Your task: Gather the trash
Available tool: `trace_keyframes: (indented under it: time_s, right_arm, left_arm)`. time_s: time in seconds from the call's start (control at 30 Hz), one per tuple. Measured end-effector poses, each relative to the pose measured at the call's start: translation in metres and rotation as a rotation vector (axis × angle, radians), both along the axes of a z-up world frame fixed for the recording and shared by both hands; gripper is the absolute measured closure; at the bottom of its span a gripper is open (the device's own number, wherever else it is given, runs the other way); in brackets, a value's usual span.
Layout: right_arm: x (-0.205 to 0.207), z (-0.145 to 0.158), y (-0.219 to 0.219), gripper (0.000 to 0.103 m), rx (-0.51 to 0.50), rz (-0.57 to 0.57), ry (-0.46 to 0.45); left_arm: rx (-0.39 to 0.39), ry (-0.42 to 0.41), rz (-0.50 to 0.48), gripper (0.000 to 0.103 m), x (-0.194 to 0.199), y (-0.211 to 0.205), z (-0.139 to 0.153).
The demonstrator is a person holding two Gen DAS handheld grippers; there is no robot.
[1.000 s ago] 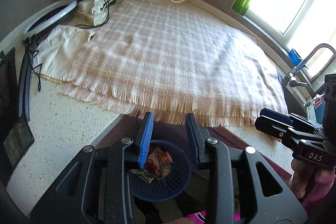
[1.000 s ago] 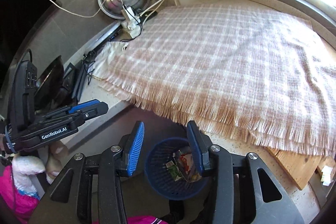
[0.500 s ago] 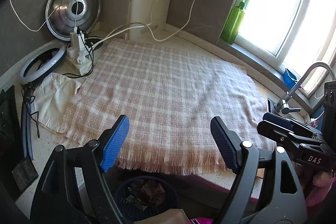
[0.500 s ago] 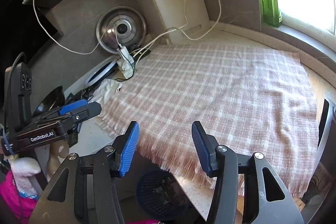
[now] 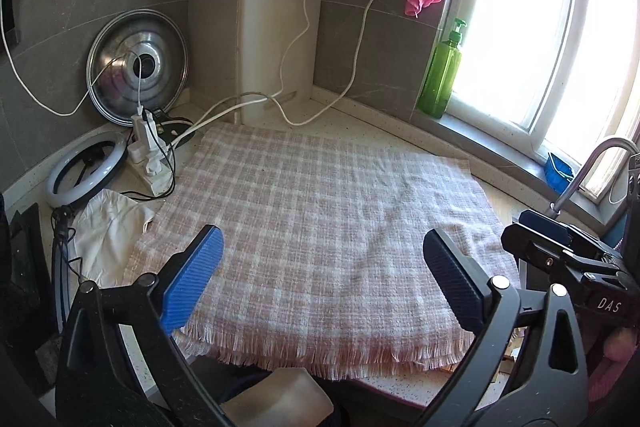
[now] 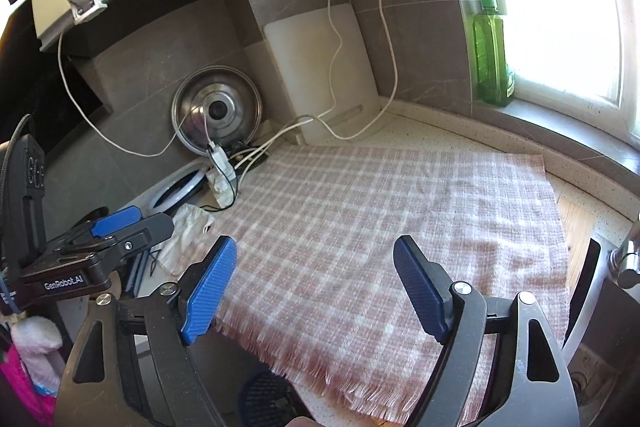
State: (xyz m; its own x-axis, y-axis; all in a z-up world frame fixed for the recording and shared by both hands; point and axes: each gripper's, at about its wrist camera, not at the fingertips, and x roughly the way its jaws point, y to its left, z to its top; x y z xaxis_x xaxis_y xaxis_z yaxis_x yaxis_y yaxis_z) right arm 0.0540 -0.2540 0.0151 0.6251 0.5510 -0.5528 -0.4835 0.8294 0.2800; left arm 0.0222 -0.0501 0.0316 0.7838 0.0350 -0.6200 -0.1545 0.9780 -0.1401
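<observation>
Two black grippers with ribbed blue finger pads hang above the near edge of a counter, and both are spread wide with nothing between their jaws. On the left gripper [image 5: 320,283] the blue pads [image 5: 188,285] stand far apart, touching nothing, and the pink-and-white checked fringed cloth [image 5: 320,227] lies flat on the pale speckled countertop [image 5: 360,131] ahead of and below them. The right gripper [image 6: 316,285] is opened about as far, its pads [image 6: 208,291] also clear of the cloth [image 6: 380,227]. Below and just behind the right gripper's left finger, under the counter's edge, a dark blue perforated plastic basket [image 6: 264,399] shows only its rim and part of its wall; whatever trash lies inside it cannot be made out. Each gripper appears at the side of the other's view: the right one [image 5: 568,259] just to the right of the left gripper, the left one [image 6: 100,247] just to the left of the right. Far ahead of both, a round steel pot lid [image 5: 138,71] and a white plastic cutting board [image 5: 280,47] lean against the grey tiled wall, a white power strip [image 5: 150,163] with cables sits before the lid, and a green pump bottle [image 5: 442,71] stands ahead to the right on the windowsill.
</observation>
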Motion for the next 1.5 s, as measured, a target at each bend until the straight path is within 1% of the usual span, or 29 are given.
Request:
trace_keyframes:
  time_s: [0.17,0.43,1.0,1.5]
  right_arm:
    - [0.006,0.0,-0.004,0.022,0.022,-0.016,0.003]
    - [0.014,-0.002,-0.007,0.022,0.063,0.0,0.028]
    - [0.025,-0.007,-0.011,0.022,0.075,-0.017,0.056]
    - [0.031,-0.012,-0.011,0.022,0.078,-0.015,0.085]
  left_arm:
    - [0.02,0.006,0.004,0.001,0.006,-0.006,0.004]
    - [-0.003,0.029,0.007,0.001,0.013,-0.011,0.004]
    - [0.007,0.05,-0.022,0.001,0.025,-0.017,0.001]
    - [0.009,0.05,-0.032,0.001,0.026,-0.017,0.001]
